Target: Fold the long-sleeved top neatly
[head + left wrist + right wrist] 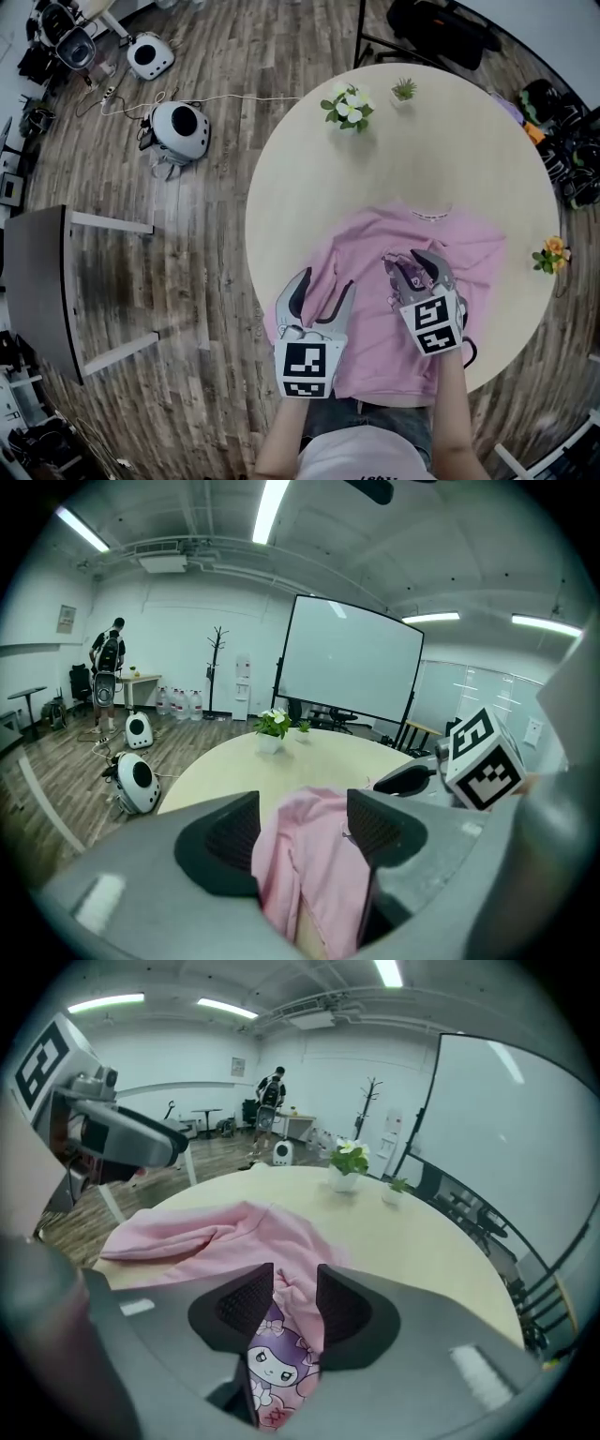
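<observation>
Jaws of the right hand-held gripper (412, 264) (295, 1302) are pinched nearly together on a raised fold of the pink top (370, 337) (216, 1232). A cartoon print (272, 1372) shows between them. The left hand-held gripper (325, 281) (300, 827) is wide open, with pink fabric between its jaws, unclamped. The top lies spread on the round worktop (309, 159), at the person's edge. Two potted plants (349, 106) stand at the far side, well apart from it.

Head view overhead, gripper views share table (309, 159)
</observation>
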Demonstrator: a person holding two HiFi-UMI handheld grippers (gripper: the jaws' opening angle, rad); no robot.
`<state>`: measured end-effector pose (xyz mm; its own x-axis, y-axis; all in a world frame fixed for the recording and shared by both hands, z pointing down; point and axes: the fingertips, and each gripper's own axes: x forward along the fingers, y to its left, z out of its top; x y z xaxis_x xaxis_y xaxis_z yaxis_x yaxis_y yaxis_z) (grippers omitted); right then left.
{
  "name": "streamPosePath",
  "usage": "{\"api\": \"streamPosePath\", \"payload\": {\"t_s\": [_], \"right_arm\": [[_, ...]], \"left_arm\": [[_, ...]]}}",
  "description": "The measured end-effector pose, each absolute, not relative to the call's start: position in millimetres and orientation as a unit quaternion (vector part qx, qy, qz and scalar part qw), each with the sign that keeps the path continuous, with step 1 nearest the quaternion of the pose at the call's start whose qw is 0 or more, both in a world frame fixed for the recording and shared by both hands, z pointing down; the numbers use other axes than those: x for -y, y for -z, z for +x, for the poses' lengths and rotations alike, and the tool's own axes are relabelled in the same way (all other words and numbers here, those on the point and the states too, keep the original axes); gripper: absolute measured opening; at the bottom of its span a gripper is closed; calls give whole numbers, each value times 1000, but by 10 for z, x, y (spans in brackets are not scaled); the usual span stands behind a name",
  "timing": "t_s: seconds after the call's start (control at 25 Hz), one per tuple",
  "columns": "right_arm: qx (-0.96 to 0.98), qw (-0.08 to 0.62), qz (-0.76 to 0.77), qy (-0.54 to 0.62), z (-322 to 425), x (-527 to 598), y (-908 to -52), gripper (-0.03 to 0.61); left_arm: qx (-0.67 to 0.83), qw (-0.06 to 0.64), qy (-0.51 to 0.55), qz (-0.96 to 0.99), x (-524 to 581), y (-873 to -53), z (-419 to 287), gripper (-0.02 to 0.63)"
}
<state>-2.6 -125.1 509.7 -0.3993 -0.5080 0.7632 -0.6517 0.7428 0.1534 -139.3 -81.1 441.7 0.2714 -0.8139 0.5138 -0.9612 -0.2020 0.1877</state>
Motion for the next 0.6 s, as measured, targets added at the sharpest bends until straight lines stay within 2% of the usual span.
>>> {"api": "streamPosePath", "payload": {"t_s": [0.2,0.6], "right_arm": [[805,375,440,-135,196,1288,-5020,183],[794,417,415,-150,2,1484,-5489,175]], "left_arm": [[568,241,-155,771,865,-4423,-1306,293],[560,245,-162,775,858,-4449,-1358,293]]}}
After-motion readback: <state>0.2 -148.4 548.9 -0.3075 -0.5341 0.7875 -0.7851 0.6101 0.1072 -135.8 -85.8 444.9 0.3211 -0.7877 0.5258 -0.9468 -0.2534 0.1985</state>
